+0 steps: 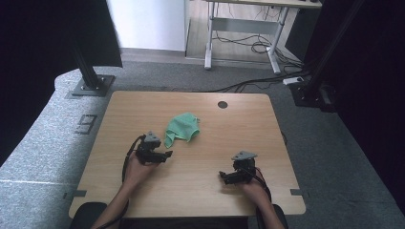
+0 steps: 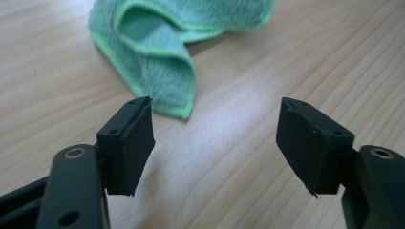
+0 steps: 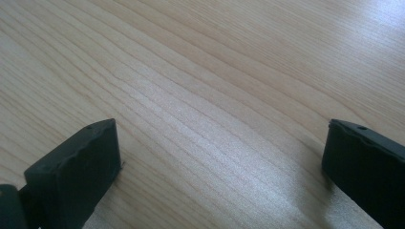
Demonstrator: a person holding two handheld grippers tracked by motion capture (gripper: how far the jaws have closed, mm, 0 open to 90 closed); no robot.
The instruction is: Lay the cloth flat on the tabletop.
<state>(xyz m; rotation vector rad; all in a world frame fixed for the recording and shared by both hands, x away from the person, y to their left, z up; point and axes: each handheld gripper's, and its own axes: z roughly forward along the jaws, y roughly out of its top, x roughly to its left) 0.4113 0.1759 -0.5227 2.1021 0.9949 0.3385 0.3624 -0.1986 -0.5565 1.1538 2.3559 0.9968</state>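
Left gripper (image 1: 168, 155), jaws spread and empty, sits just short of the crumpled green cloth (image 1: 183, 128) lying ahead; right gripper (image 1: 221, 175), likewise spread, rests farther off.

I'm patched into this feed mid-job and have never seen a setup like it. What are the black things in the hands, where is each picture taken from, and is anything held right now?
No robot arm here: a person sits at a wooden table and holds a hand-operated two-jaw gripper in each hand. The high view looks down from above the person's side; the forearms come in from the bottom. There the left gripper is at the left, the right gripper at the right.

The other two pictures come from small cameras riding on the grippers, looking along their black jaws. In the left gripper view the jaws stand wide apart, and a crumpled green cloth lies just ahead of them, untouched. In the right gripper view the jaws are also apart, over bare wood.

The cloth is the one loose thing on the table. Nothing is held.
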